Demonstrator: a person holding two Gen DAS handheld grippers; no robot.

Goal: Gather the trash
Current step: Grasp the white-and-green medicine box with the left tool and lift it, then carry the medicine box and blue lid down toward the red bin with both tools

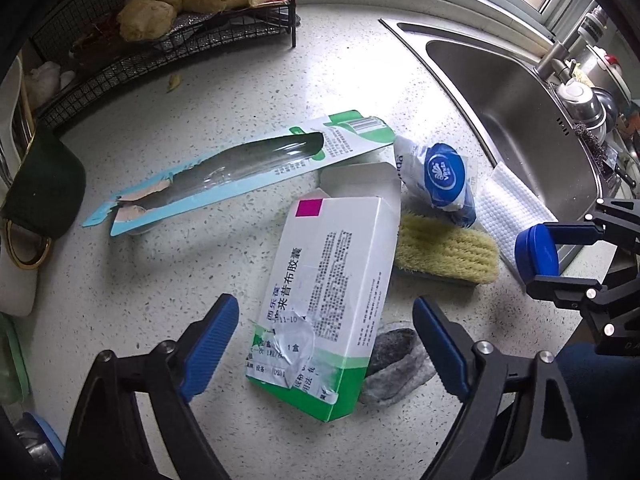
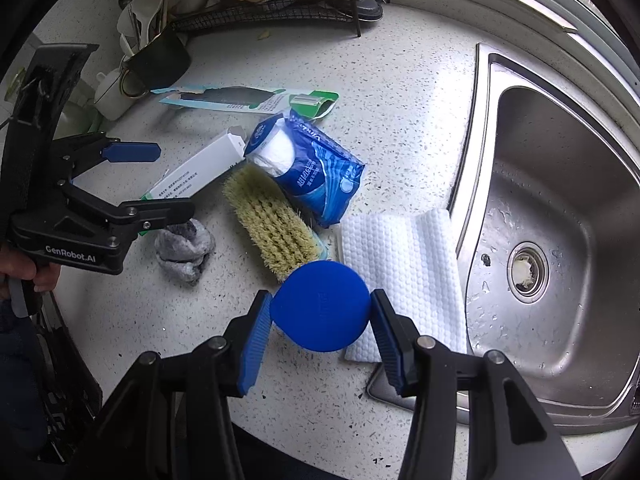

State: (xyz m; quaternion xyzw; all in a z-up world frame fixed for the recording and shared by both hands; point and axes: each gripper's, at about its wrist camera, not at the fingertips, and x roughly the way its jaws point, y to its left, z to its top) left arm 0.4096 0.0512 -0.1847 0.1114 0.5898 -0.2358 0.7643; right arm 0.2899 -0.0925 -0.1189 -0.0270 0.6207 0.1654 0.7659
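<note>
My right gripper (image 2: 320, 316) is shut on a round blue lid (image 2: 320, 306) and holds it above the counter; the lid also shows in the left wrist view (image 1: 536, 250). My left gripper (image 1: 324, 344) is open and straddles a white and green medicine box (image 1: 332, 292), which lies on the counter; the box also shows in the right wrist view (image 2: 200, 164). An empty toothbrush blister card (image 1: 240, 168) lies behind the box. A blue tissue pack (image 2: 312, 168) and a grey crumpled wad (image 2: 184, 246) lie nearby.
A yellow scrub brush (image 2: 272, 226) and a white cloth (image 2: 404, 272) lie by the steel sink (image 2: 560, 240). A wire rack (image 1: 160, 40) with ginger stands at the back. A dark cup (image 2: 156, 64) with utensils stands at the back left.
</note>
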